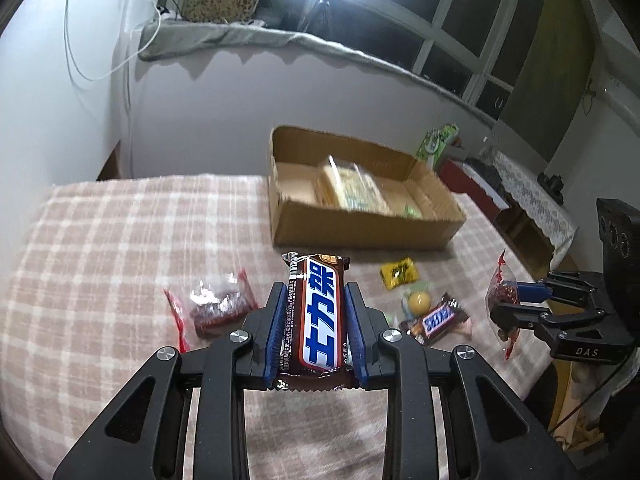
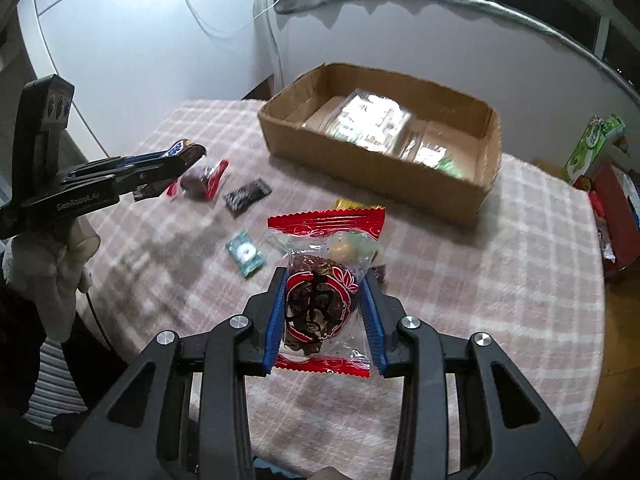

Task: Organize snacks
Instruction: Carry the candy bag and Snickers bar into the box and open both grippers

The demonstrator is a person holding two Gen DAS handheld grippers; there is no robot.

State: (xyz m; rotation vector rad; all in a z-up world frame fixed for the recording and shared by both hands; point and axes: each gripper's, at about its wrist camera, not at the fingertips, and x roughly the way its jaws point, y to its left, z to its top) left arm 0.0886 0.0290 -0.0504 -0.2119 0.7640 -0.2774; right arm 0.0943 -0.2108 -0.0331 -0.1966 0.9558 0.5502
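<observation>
The left gripper [image 1: 315, 330] is raised above the checked cloth [image 1: 100, 248], its jaws squeezed on a chocolate bar [image 1: 316, 316]. The bar's long side runs straight ahead, toward the cardboard box [image 1: 352, 232]. The right gripper [image 2: 325, 312] is also up in the air, jaws pinched on a red-edged snack bag [image 2: 326, 276] that stands tall, top end pointing at the box. More snacks lie on the cloth: a yellow candy [image 1: 399, 273], a small chocolate bar [image 1: 436, 318] and a green mint [image 2: 245, 255].
</observation>
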